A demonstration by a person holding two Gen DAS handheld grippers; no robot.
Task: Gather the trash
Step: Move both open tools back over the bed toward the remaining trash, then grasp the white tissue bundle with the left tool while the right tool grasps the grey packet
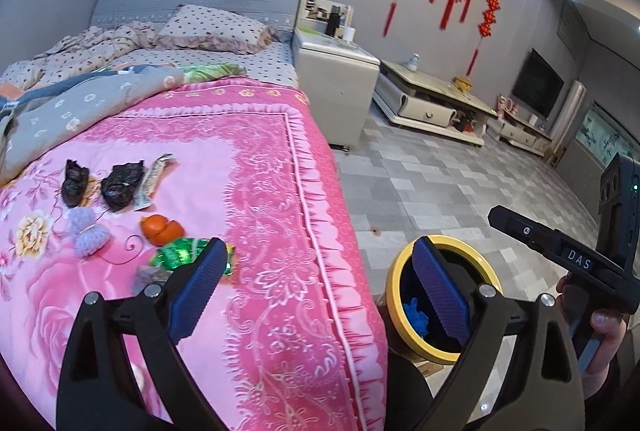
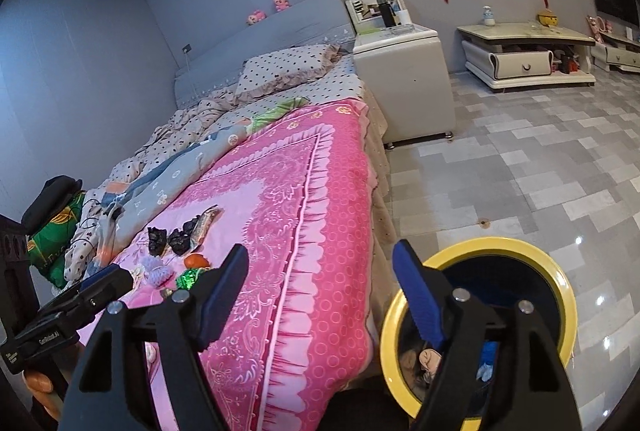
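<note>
Trash lies on the pink bedspread [image 1: 280, 191]: two black crumpled bags [image 1: 120, 185], a striped wrapper [image 1: 154, 179], orange peel [image 1: 162, 229], a green wrapper [image 1: 180, 255] and a lilac knitted piece [image 1: 90, 231]. A yellow-rimmed bin [image 1: 394, 279] stands on the floor beside the bed, with blue and other scraps inside. My left gripper [image 1: 320, 283] is open and empty, spanning the bed edge and bin. My right gripper [image 2: 320, 295] is open and empty, likewise above the bed edge and the bin [image 2: 560, 279]. The trash also shows in the right wrist view [image 2: 176, 239].
A rumpled quilt [image 1: 80, 99] and pillow [image 1: 212, 29] lie at the head of the bed. A white nightstand [image 1: 336, 87] and a low TV cabinet [image 1: 432, 99] stand on the grey tiled floor [image 1: 460, 191].
</note>
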